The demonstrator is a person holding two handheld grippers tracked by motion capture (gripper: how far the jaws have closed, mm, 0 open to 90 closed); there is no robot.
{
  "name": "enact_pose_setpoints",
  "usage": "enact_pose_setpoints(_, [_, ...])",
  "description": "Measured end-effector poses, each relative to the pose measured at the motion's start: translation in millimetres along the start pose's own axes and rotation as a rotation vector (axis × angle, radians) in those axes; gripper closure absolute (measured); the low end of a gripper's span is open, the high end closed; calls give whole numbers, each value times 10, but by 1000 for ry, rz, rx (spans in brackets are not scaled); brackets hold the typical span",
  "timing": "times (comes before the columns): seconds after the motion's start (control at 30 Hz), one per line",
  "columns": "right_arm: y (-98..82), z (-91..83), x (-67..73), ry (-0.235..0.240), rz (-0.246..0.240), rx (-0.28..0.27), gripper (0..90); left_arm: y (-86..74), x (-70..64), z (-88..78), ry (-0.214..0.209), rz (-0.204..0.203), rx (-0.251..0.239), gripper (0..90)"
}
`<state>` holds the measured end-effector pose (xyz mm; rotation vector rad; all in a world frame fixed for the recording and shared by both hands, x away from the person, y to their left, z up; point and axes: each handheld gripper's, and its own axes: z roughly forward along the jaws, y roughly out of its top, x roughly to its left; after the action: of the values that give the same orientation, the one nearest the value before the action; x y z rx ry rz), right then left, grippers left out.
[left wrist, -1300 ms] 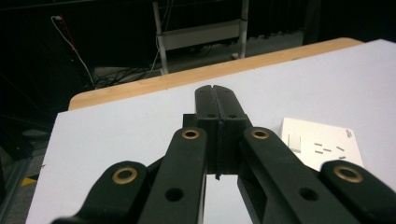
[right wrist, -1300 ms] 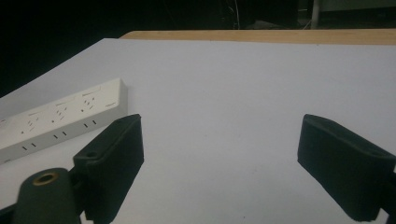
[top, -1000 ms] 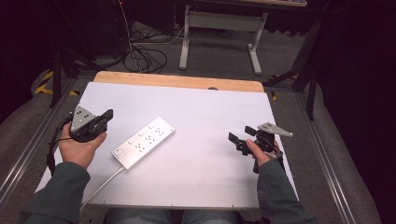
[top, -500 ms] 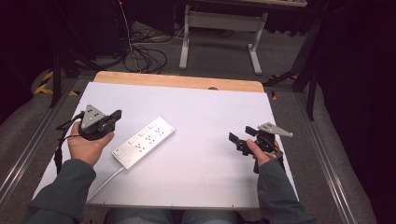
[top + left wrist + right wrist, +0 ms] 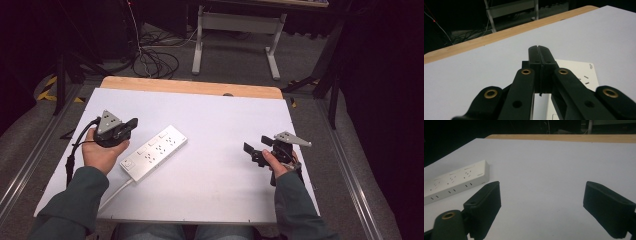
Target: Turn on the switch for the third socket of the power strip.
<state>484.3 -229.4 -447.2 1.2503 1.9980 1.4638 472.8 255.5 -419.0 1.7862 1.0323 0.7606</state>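
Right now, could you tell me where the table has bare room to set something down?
The widest free patch lies between the power strip and the right gripper, running back to the wooden edge of the table. The near right front is bare too. It is crowded at the left, where the left gripper sits beside the strip and its cord.

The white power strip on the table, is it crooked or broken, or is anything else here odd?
Nothing stands out. The power strip lies flat and whole, merely diagonal on the table. The left gripper is shut, the right gripper open, both empty.
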Motion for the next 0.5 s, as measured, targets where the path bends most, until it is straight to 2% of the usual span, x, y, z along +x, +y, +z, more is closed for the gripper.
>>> enact_pose_setpoints(0.5, [-1, -4, 17, 3, 6, 2, 151, 20, -81, 120, -25, 41, 33, 899])
